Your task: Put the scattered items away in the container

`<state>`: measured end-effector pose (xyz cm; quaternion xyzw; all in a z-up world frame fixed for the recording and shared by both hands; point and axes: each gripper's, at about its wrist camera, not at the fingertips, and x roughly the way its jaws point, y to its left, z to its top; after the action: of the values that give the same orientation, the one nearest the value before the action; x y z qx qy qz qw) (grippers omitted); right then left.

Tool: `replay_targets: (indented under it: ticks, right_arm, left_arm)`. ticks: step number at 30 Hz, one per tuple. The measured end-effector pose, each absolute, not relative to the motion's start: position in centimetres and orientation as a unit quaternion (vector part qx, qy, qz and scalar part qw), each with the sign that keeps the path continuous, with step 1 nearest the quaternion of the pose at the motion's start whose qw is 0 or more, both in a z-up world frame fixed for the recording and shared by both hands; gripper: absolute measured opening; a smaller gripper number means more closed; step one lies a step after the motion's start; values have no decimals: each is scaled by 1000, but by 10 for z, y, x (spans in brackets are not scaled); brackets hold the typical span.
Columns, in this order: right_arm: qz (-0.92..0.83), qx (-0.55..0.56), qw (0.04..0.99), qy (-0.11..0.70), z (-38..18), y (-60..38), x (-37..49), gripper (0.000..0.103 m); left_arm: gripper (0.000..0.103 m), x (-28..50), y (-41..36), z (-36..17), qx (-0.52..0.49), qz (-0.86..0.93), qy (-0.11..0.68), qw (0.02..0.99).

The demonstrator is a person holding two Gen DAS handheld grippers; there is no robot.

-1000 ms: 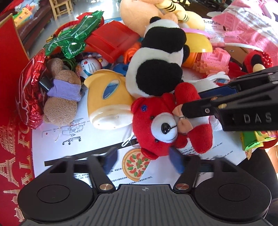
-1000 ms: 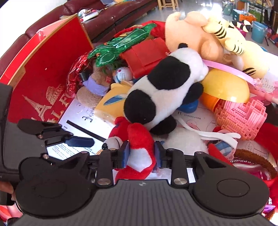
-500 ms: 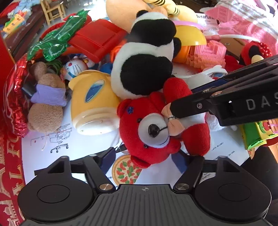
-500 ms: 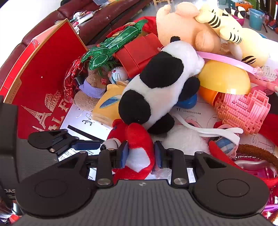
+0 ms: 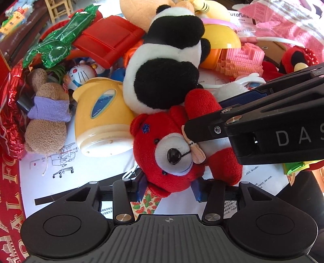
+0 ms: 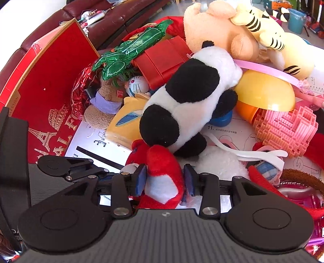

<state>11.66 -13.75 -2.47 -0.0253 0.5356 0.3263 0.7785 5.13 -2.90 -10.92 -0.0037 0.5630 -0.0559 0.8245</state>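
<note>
The right claw [image 6: 163,181] pinches the red bear [image 5: 172,149] by a limb for lifting toward the red box [image 6: 50,97], while the left claw [image 5: 169,189] sits spread around its head.

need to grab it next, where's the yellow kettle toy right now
The yellow kettle toy lies tipped over, left of centre in the left wrist view, between the brown bear and the panda.

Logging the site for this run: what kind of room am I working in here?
Probably a home living room. A dark red leather sofa runs behind the toy pile, a small wooden chair stands on the floor, and plush toys such as the panda crowd the surface.
</note>
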Motion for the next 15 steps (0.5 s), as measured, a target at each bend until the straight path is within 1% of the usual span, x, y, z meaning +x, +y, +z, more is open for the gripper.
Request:
replay_targets:
  ticks: [3,5,6,7,8,9,10,11,13,14,15]
  right_arm:
    - [323,-22,777,540,-25,-135,116,51]
    - [321,-23,778,539,-27,-133,116,52]
    - [321,-20,778,539,-28,-134,116,51]
    - [321,-15,779,539,-28,-135,116,44]
    - [320,-11,781,536,-28,-135,116,41]
    - [318,-8,784,533,-28,-136,116,36]
    - [317,-1,783,535,-30,-137,117,36]
    - [316,7,782,537,-31,-139,118,36]
    - [313,21,782,540,-34,-143,119,36]
    - [312,24,782,539,-35,-143,119,37]
    - [312,24,783,537,-35,-143,118,37]
  left_arm:
    - [47,51,-27,-109,-5,-60,562,825]
    - [46,51,-25,-110,-9,-63,561,826]
    - [46,50,-24,-110,-14,-64,561,826]
    - [46,50,-22,-110,-19,-64,561,825]
    - [47,51,-20,-110,-25,-62,563,824]
    - [49,51,-18,-110,-31,-62,563,824]
    - [50,50,-16,-109,-36,-61,563,823]
    - [55,50,-14,-110,-40,-57,563,823]
    - [56,49,-12,-111,-48,-55,564,823]
    - [59,48,-12,-112,-51,-54,564,822]
    - [66,49,-13,-112,-51,-52,565,822]
